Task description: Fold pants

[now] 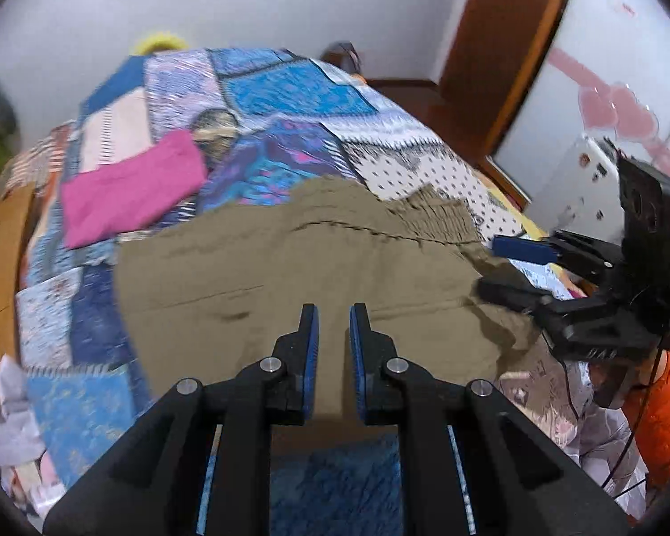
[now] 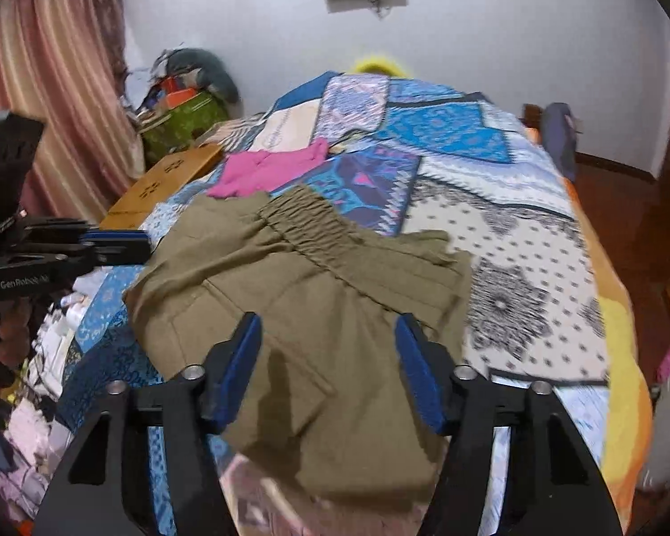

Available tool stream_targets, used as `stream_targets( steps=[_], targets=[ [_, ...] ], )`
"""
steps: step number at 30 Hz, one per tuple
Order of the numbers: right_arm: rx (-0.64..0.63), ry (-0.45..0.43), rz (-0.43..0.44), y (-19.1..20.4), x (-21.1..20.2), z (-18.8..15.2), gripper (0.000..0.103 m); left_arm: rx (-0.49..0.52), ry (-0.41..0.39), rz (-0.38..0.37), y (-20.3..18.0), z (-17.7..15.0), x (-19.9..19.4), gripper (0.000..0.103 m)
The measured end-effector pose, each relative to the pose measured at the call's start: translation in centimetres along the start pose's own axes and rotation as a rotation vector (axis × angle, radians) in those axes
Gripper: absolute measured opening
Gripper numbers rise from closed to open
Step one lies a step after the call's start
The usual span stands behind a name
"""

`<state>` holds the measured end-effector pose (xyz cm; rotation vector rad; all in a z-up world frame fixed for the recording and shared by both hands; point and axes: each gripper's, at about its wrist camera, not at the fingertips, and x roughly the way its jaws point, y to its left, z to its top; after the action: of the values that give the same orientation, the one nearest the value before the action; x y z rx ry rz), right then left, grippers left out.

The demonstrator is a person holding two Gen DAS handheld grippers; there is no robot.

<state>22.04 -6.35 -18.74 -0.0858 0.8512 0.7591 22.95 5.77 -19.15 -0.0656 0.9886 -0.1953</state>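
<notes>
Across a bed covered by a blue, purple and white patchwork quilt (image 1: 290, 89), the left wrist view shows the olive-brown cloth pants (image 1: 290, 259) spread flat in the middle, blurred by motion. The left gripper (image 1: 334, 317) hangs over them with its blue-padded fingers (image 1: 311, 344) nearly together, a narrow gap between them and no cloth pinched in it. Only this view shows the right gripper (image 1: 509, 268) from the side, at the pants' right edge; its blue pad sits above the fabric and its lower black finger lies against the rumpled hem, though whether it presses there cannot be told. A folded magenta cloth (image 1: 129, 187) lies on the quilt beyond the pants to the left, and a brown wooden door frame (image 1: 504, 58) rises at the right. An orange sleeve (image 1: 661, 402) shows at the right edge.

From the right wrist view the pants (image 2: 308, 312) show what the other hides: a gathered elastic waistband (image 2: 308, 228) at the far end and a pocket seam. The right gripper (image 2: 328, 339) stands with its jaws well apart, astride the near fabric without gripping it. The left gripper (image 2: 120, 241) enters from the left, just beside the pants' left edge, its pads close together. The magenta cloth (image 2: 268, 169) touches the pants' far corner. A pink curtain (image 2: 53, 80), a green bag (image 2: 183, 125) and a tan cardboard box (image 2: 165, 183) crowd the left side.
</notes>
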Motion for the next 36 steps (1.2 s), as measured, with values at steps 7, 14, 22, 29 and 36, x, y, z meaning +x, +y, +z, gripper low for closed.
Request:
stream_targets(
  steps=[7, 14, 22, 29, 36],
  targets=[
    [0.013, 0.087, 0.014, -1.8, 3.3, -1.0, 0.044, -0.021, 0.082, 0.039, 1.2, 0.1, 5.6, 0.013],
    [-0.011, 0.093, -0.015, -1.3, 2.4, -0.8, 0.042, -0.005, 0.063, 0.051, 1.2, -0.3, 5.1, 0.012],
    [-0.022, 0.046, -0.110, -1.4, -1.3, -0.6, 0.055, -0.029, -0.010, 0.115, 2.6, -0.3, 0.2, 0.027],
    [-0.011, -0.004, -0.172, -1.8, -4.0, -0.7, 0.074, -0.046, -0.097, 0.193, 4.7, -1.1, -4.2, 0.065],
    [0.026, 0.009, -0.174, -3.1, -3.9, -2.3, 0.081, -0.100, -0.064, 0.179, 7.3, -3.1, -3.5, 0.082]
  ],
)
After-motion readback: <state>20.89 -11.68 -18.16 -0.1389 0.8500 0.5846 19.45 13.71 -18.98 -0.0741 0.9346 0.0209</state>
